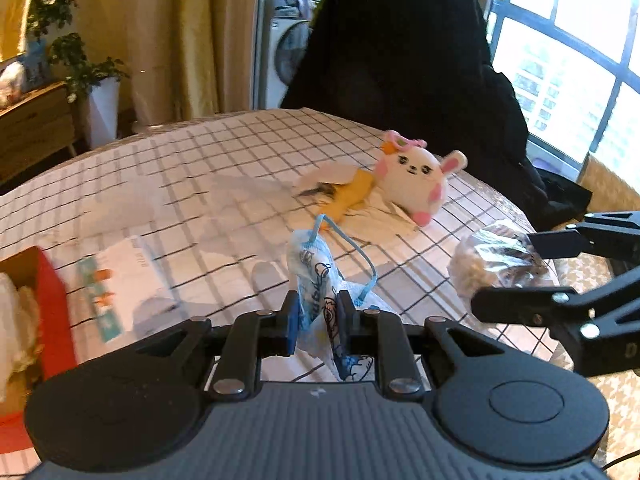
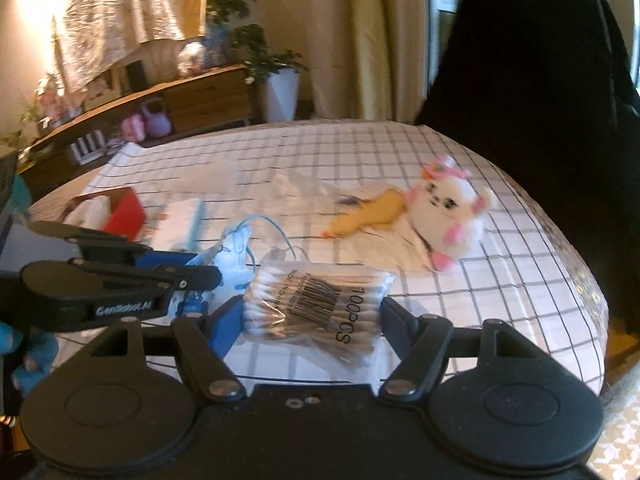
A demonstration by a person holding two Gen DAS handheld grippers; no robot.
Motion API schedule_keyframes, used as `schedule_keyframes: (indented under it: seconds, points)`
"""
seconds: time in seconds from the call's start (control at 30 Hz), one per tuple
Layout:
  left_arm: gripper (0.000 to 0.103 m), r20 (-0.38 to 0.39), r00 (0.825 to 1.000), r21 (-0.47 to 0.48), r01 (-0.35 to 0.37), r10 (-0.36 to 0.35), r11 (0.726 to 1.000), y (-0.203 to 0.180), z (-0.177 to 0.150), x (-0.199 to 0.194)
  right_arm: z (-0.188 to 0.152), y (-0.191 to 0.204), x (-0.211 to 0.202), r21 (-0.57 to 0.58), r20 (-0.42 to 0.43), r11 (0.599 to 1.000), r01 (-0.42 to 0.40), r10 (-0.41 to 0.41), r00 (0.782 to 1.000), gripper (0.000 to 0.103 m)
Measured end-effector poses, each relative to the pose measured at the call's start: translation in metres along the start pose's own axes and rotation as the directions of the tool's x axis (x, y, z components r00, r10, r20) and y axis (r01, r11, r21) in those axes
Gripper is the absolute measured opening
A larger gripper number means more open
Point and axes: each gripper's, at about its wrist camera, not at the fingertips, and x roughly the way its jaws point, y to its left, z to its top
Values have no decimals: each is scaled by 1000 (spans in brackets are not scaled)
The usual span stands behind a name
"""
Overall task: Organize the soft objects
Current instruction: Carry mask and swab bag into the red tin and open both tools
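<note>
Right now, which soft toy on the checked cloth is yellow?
The long yellow rubber-chicken toy, lying flat beside the round white-and-pink plush bunny; the bunny is white with pink patches.

A wooden sideboard (image 2: 192, 98) stands along the far wall. Just beside its right end sits a white planter (image 2: 281, 94) with a leafy green plant (image 2: 256, 50), and gold curtains (image 2: 372, 40) hang beyond that. Further right of the sideboard are a washing machine (image 1: 284, 60), then a big barred window (image 1: 568, 60).
</note>
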Motion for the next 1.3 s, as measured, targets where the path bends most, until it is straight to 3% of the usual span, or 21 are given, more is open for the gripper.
schedule_keyframes:
  seconds: [0.37,0.7,1.3]
  points:
    - [19,44,995,-51,-84,86,995,63,2,-58,22,76,-7,-121,13,990,-78,80,997,72]
    - [19,56,984,-95,-162,167,982,129,-2,-100,46,150,15,-201,-20,967,-157,156,988,72]
    - [19,10,960,-153,-277,281,949,237,-5,-112,69,255,75,-281,-122,929,-241,215,969,72]
